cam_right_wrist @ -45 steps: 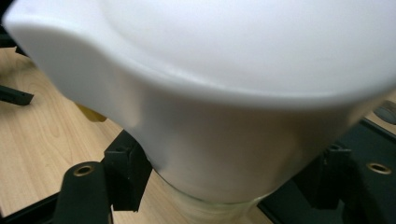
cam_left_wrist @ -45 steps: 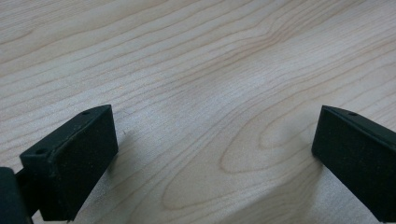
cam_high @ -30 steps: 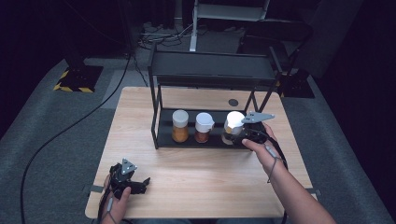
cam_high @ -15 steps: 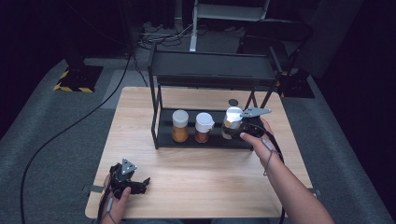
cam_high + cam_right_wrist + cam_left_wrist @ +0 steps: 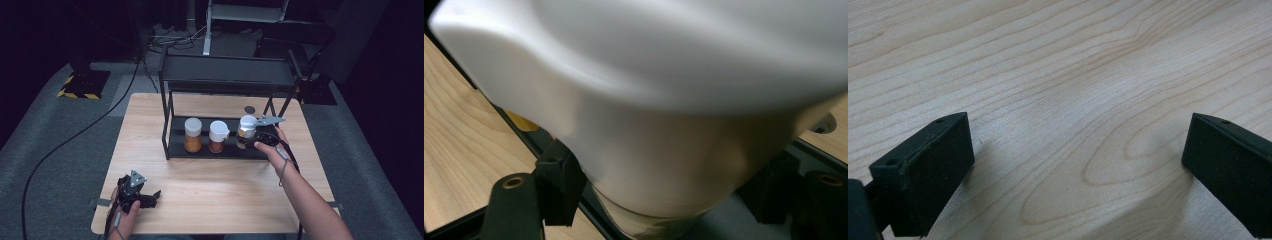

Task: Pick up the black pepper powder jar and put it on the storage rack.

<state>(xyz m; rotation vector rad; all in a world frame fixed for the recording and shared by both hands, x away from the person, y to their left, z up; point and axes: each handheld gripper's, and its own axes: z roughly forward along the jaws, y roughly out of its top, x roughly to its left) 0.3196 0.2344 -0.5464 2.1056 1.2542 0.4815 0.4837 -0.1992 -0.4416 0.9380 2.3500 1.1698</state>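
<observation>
No words, labels, brand names or numbers can be read anywhere in these pictures. The three jars on the rack's lower shelf, the one you hold [image 5: 246,131] and its two neighbours [image 5: 193,135] [image 5: 218,136], show plain lids and no legible label. The one sign-like marking is a yellow-and-black hazard stripe edging [image 5: 75,94] on a dark base on the floor, beyond the tabletop's far left corner.

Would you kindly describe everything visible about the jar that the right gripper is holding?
The jar is a small spice-type container with a white cap and a pale body, plastic or glass by its look; its contents are hard to make out. It stands roughly upright at the right end of the black rack's lower shelf, beside two similar jars. The right gripper is shut on its body below the cap, a pad on either side.
</observation>
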